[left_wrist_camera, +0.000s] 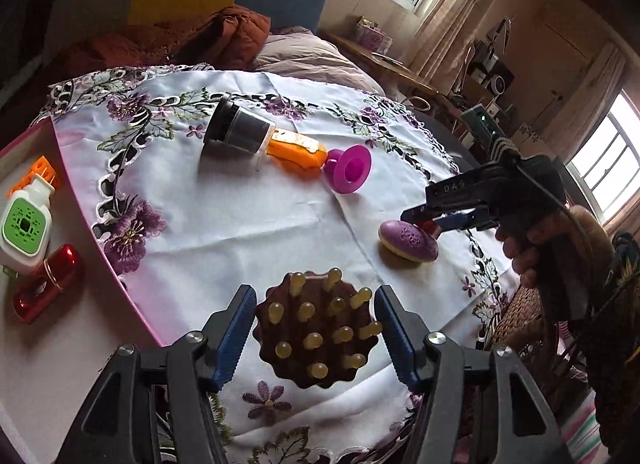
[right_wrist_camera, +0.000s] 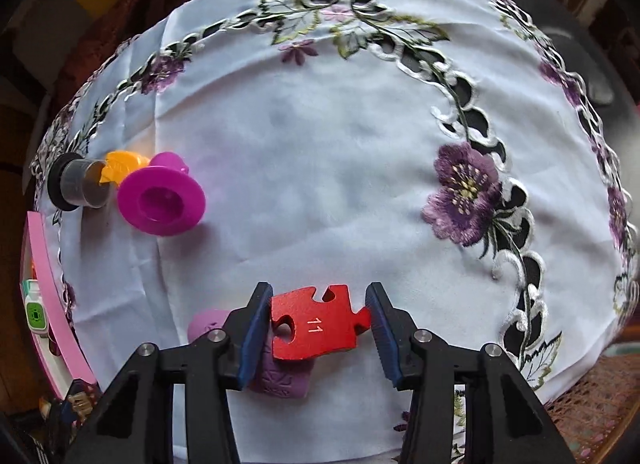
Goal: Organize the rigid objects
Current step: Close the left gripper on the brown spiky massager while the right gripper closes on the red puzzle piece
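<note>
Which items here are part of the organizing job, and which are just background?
Job items: brown massage comb, red puzzle piece, purple oval piece, magenta spool, orange toy, black jar, pink box.

Background: embroidered tablecloth, bed pillow.
</note>
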